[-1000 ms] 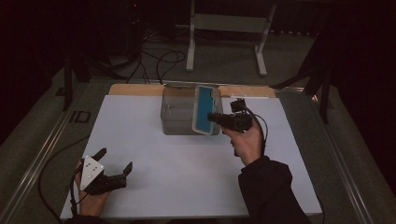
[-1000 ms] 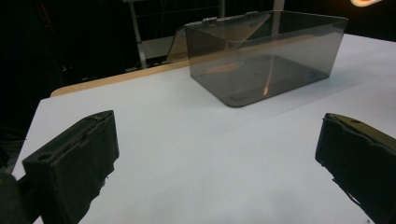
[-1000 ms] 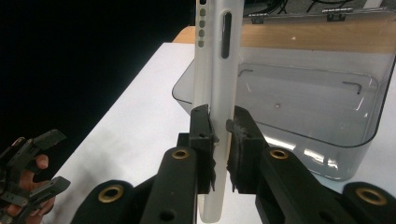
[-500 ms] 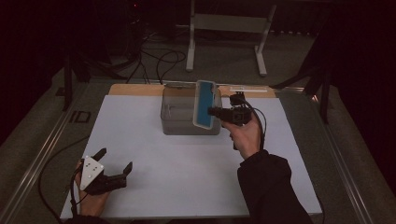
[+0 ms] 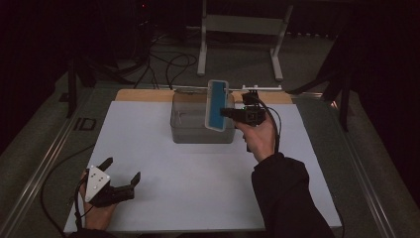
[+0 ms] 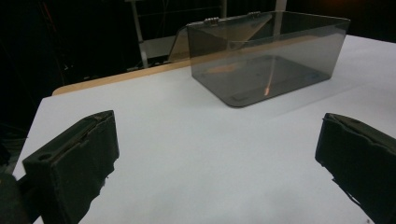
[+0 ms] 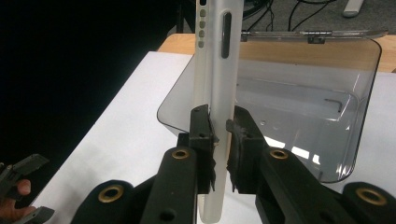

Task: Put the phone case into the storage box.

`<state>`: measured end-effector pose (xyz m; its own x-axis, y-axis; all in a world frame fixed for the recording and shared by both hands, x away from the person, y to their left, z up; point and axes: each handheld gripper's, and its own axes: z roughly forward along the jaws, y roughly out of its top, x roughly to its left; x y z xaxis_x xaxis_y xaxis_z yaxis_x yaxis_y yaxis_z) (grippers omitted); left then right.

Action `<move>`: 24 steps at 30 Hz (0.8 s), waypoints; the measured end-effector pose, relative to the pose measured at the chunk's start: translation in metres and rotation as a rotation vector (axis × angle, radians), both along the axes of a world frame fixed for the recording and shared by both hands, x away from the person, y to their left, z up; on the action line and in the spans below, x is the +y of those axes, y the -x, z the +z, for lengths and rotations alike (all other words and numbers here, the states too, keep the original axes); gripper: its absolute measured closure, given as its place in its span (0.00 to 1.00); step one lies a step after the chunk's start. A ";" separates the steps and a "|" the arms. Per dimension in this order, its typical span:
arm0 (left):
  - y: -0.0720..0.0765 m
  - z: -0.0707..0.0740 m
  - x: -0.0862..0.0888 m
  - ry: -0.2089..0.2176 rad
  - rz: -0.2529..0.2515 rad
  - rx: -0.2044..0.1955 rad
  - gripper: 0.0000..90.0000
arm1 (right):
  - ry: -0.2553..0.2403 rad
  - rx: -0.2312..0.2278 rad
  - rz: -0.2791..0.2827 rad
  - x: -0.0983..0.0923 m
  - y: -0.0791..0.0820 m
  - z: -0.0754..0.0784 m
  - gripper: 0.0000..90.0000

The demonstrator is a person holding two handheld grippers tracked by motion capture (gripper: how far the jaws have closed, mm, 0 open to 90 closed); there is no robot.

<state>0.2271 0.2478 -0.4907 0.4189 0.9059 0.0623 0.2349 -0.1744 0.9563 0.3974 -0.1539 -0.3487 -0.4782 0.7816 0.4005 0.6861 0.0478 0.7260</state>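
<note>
Lifted slightly higher and farther toward the table's back edge than a second ago, the right gripper (image 5: pixel 229 113) carries a phone case (image 5: pixel 216 105) above the clear plastic box (image 5: pixel 190 130). Its jaws pinch the case by its thin edges, both pads pressed flat against the frosted white rim (image 7: pixel 215 70), as the right gripper view shows. From above, the case stands upright on its long axis with its blue face turned toward the left side of the table, over the right end of the box, whose hinged lid lies open behind it. Near the front left corner of the white tabletop (image 5: pixel 198 188), the left gripper (image 5: pixel 121 174) has not shifted; its jaws are spread wide with nothing between them, pointed toward the box (image 6: pixel 266 60).
</note>
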 end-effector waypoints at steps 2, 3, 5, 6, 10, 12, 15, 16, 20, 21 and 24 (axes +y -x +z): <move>0.000 0.000 0.000 0.000 0.000 0.000 0.00 | 0.003 0.003 -0.001 0.000 -0.002 0.001 0.91; 0.000 0.000 0.000 0.001 -0.001 0.001 0.00 | 0.006 0.001 -0.003 0.000 -0.003 0.002 0.91; 0.000 0.000 0.000 0.000 -0.001 0.002 0.00 | 0.011 0.004 -0.002 0.000 -0.005 0.003 0.91; 0.000 0.000 0.000 0.000 -0.001 0.001 0.00 | 0.015 0.003 -0.004 0.000 -0.006 0.003 0.91; 0.000 0.000 0.000 0.000 -0.001 0.002 0.00 | 0.016 0.012 -0.008 -0.001 -0.010 0.004 0.91; 0.000 0.000 0.000 -0.002 0.000 0.003 0.00 | 0.022 0.015 -0.016 -0.001 -0.014 0.006 0.91; 0.000 0.000 0.000 0.000 -0.002 0.003 0.00 | 0.027 0.014 -0.022 -0.001 -0.017 0.007 0.91; 0.000 0.000 0.000 0.001 -0.001 0.003 0.00 | 0.028 0.016 -0.023 -0.001 -0.018 0.008 0.91; 0.000 0.000 0.000 0.004 0.000 0.002 0.00 | 0.037 0.026 -0.029 0.000 -0.022 0.008 0.91; 0.000 0.000 0.000 0.006 -0.001 0.003 0.00 | 0.040 0.027 -0.029 0.000 -0.023 0.008 0.91; 0.000 -0.001 0.000 0.005 0.000 0.004 0.00 | 0.045 0.026 -0.035 0.001 -0.025 0.010 0.91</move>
<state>0.2273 0.2477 -0.4912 0.4192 0.9062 0.0556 0.2388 -0.1692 0.9562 0.4228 -0.1531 -0.3391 -0.4401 0.8150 0.3769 0.7066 0.0554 0.7054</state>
